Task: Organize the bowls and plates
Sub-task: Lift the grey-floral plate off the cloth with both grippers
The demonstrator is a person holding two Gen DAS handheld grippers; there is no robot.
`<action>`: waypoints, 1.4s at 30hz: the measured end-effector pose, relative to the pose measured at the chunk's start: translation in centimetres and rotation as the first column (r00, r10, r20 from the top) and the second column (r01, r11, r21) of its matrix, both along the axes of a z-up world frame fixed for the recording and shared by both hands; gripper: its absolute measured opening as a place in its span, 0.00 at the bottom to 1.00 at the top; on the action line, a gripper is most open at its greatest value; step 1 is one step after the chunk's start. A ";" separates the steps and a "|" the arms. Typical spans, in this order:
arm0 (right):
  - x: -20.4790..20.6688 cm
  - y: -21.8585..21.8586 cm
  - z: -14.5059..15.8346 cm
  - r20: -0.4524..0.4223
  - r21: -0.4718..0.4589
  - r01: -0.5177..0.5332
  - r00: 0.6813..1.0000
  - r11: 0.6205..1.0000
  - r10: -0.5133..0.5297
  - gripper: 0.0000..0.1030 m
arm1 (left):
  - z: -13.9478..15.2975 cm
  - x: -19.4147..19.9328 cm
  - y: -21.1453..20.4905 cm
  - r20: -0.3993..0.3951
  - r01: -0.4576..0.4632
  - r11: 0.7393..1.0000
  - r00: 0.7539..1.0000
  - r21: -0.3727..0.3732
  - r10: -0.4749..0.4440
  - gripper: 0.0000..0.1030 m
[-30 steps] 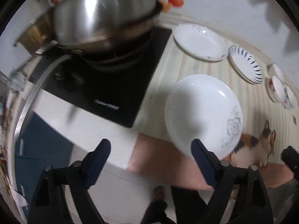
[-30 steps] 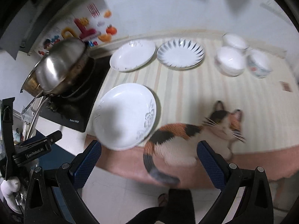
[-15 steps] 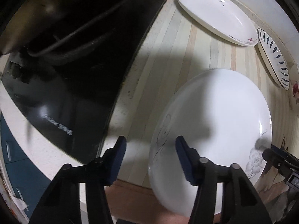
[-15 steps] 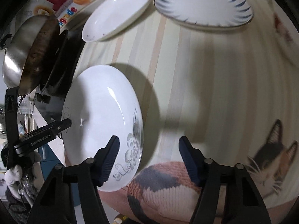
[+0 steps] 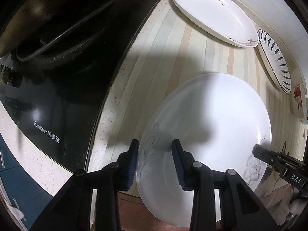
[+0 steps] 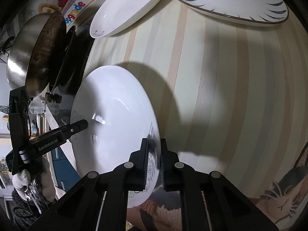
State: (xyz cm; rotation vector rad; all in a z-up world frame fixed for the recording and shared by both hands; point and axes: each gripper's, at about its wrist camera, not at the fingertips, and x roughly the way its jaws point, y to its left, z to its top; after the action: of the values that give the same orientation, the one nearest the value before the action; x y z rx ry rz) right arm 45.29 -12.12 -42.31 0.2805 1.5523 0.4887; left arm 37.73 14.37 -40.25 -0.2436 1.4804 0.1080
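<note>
Big plate [image 5: 211, 127] lies on the counter [image 5: 182, 44], near edge overhanging. Right claw [image 6: 154, 154] pinches its flowered rim. Left claw [image 5: 155, 154] is closing astride the opposite rim, pads not yet pressing. Best finish that grip, then lift both sides level.

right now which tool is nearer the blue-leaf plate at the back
Right. The right tool grips the big white plate on its rim facing the blue-leaf plate; the left tool, jaws closing, straddles the opposite rim beside the stove.
</note>
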 end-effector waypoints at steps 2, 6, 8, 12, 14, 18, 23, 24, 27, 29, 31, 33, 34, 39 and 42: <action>-0.1 -0.2 0.0 0.000 -0.004 -0.002 1.000 1.000 0.002 0.12 | 0.2 0.1 -0.7 -0.003 0.006 1.000 1.000 0.004 -0.006 0.31; -0.1 -1.0 0.2 0.002 0.000 0.002 1.000 1.000 -0.002 0.12 | 1.1 0.9 -1.8 0.011 0.023 1.000 1.000 0.006 -0.023 0.31; -0.1 -1.5 0.7 0.007 0.001 0.006 1.000 1.000 -0.006 0.12 | 2.0 0.6 -2.5 0.023 0.031 1.000 0.999 0.004 -0.031 0.31; -0.1 -3.1 1.9 0.009 0.010 0.022 1.000 1.000 -0.022 0.12 | 4.4 0.0 -3.7 0.043 0.050 0.999 0.998 0.000 -0.050 0.31; -0.2 -3.9 2.6 0.014 0.013 0.030 0.999 0.999 -0.030 0.12 | 5.5 0.1 -4.8 0.059 0.064 0.998 0.996 -0.002 -0.064 0.31; -0.5 -6.5 4.3 0.029 0.012 0.054 0.998 0.998 -0.054 0.12 | 6.4 0.7 -7.0 0.078 0.099 0.995 0.992 -0.016 -0.097 0.31; -1.2 -10.1 6.0 0.054 0.004 0.094 0.994 0.996 -0.094 0.12 | 6.9 1.0 -9.5 0.091 0.159 0.987 0.984 -0.022 -0.156 0.31; -1.3 -10.7 6.2 0.058 0.000 0.100 0.993 0.995 -0.100 0.12 | 6.6 1.2 -10.2 0.091 0.169 0.985 0.982 -0.024 -0.166 0.31; -1.6 -13.1 6.5 0.062 -0.008 0.125 0.990 0.992 -0.124 0.12 | 6.1 1.5 -12.7 0.084 0.201 0.979 0.977 -0.032 -0.198 0.31; -1.7 -14.6 6.3 0.060 -0.013 0.140 0.989 0.990 -0.139 0.12 | 5.4 1.6 -14.2 0.074 0.220 0.975 0.973 -0.034 -0.217 0.31; -2.0 -16.2 5.8 0.048 -0.018 0.162 0.986 0.987 -0.161 0.12 | 4.5 1.6 -15.2 0.061 0.236 0.971 0.970 -0.036 -0.234 0.31; -2.1 -17.6 5.1 0.038 -0.020 0.177 0.984 0.984 -0.177 0.12 | 3.7 1.9 -16.0 0.046 0.248 0.968 0.968 -0.035 -0.246 0.31; -2.2 -18.1 4.8 0.033 -0.024 0.184 0.983 0.983 -0.183 0.12 | 3.2 1.9 -16.5 0.037 0.257 0.966 0.966 -0.032 -0.255 0.31; -2.4 -19.5 3.3 0.017 -0.032 0.203 0.979 0.979 -0.203 0.12 | 2.0 1.7 -17.5 0.012 0.269 0.963 0.963 -0.017 -0.269 0.31; -2.4 -19.7 2.5 0.006 -0.036 0.200 0.980 0.979 -0.200 0.12 | 1.0 2.0 -18.0 -0.006 0.268 0.963 0.963 -0.004 -0.268 0.31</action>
State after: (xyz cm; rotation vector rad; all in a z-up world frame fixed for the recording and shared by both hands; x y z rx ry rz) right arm 42.86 -31.83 -39.81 0.4034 1.5100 0.3022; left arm 39.78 -3.64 -39.25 -0.0431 1.5070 -0.1120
